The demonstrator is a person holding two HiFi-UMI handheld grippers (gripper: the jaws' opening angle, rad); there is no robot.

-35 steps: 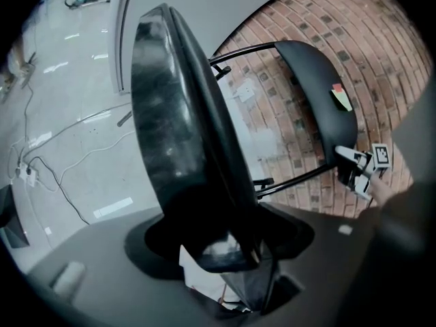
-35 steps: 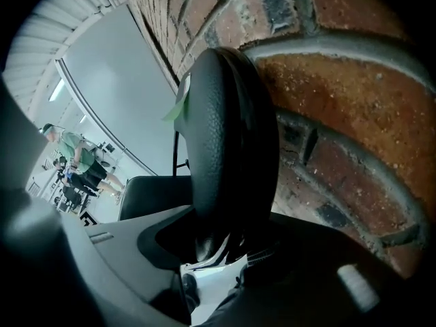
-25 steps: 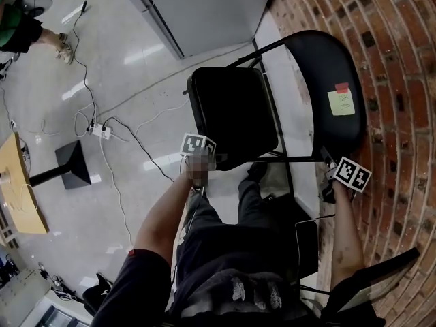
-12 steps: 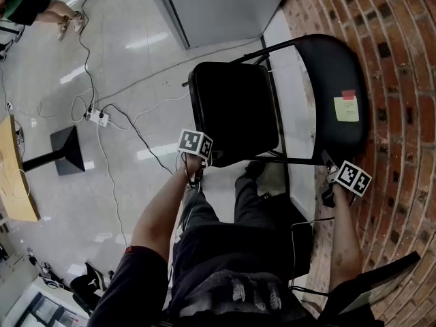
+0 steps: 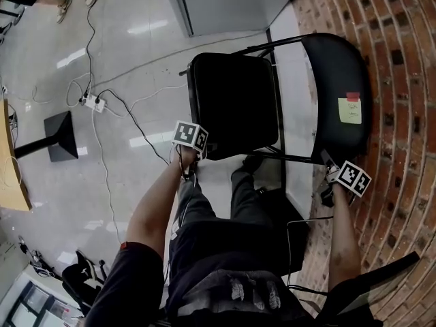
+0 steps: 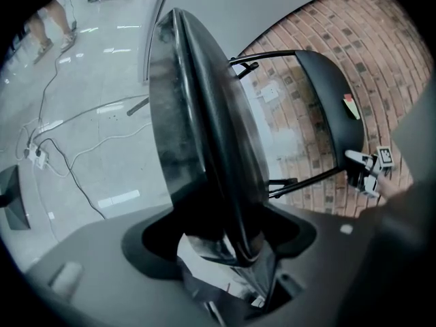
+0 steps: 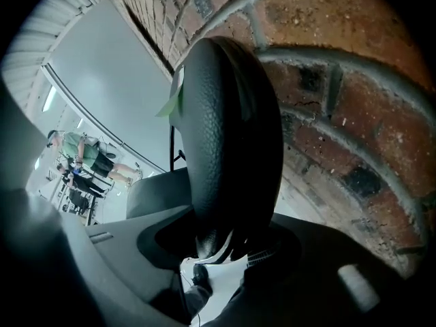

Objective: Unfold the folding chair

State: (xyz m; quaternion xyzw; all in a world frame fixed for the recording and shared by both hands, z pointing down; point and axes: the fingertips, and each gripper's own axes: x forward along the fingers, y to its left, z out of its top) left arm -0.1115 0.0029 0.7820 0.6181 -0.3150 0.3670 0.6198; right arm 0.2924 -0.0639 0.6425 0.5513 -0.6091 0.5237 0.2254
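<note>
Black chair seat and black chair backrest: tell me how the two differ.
The black squarish padded seat is bare; the black curved padded backrest carries a yellow sticky note. The seat lies out over the grey floor; the backrest sits close beside the red brick wall. The left tool grips the seat's near edge, and the right tool grips the backrest's near end. Both are black and padded.

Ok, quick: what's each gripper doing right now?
Left gripper: closed on the folding chair's black padded seat.
Right gripper: closed on the chair's black padded backrest.
</note>
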